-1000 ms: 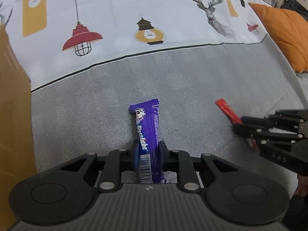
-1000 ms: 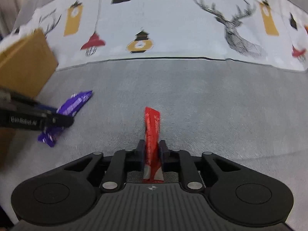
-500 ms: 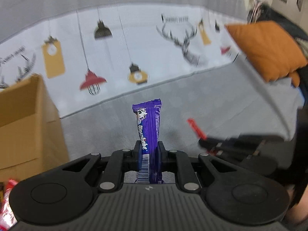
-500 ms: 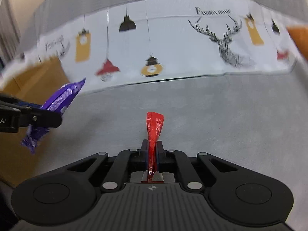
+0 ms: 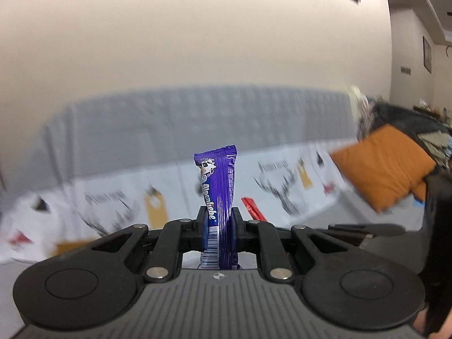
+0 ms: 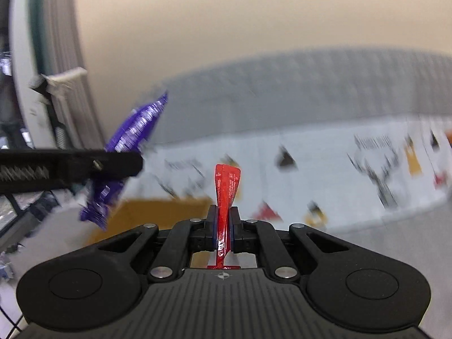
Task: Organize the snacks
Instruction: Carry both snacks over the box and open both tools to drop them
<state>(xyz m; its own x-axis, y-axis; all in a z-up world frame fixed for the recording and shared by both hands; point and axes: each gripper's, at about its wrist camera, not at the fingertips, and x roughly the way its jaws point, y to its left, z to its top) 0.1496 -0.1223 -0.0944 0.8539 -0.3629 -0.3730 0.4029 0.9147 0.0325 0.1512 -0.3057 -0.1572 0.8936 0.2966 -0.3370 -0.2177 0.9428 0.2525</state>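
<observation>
A: 2 snacks are held aloft at once. The purple bar (image 5: 217,197) is clamped near its barcode end by the left gripper (image 5: 218,226), fingers pressed flat on both sides, the wrapper standing upright above them.

B: And the red sachet (image 6: 226,192) is pinched low down by the right gripper (image 6: 223,231), jaws closed tight on its narrow waist, so the printed top flares free above.

A: Each pack is gripped at 1 end, probably so the long free end can be dropped in first when it is let go.

B: The cardboard box (image 6: 158,212) is taken as the landmark. It is glimpsed only as a blurred tan patch, below and beyond both snacks, so a carry toward it is judged likely.

A: From the right wrist view, the purple bar is seen up and left of the box, the left gripper crossing in front as a dark bar.

B: The surroundings are smeared by motion. Behind the box, a white printed cover (image 5: 282,180) with lamp and deer motifs is draped over a grey sofa (image 5: 197,121).

A: An orange cushion (image 5: 387,169) is propped far right of the box, and a plain beige wall (image 5: 197,42) is seen above it all.
</observation>
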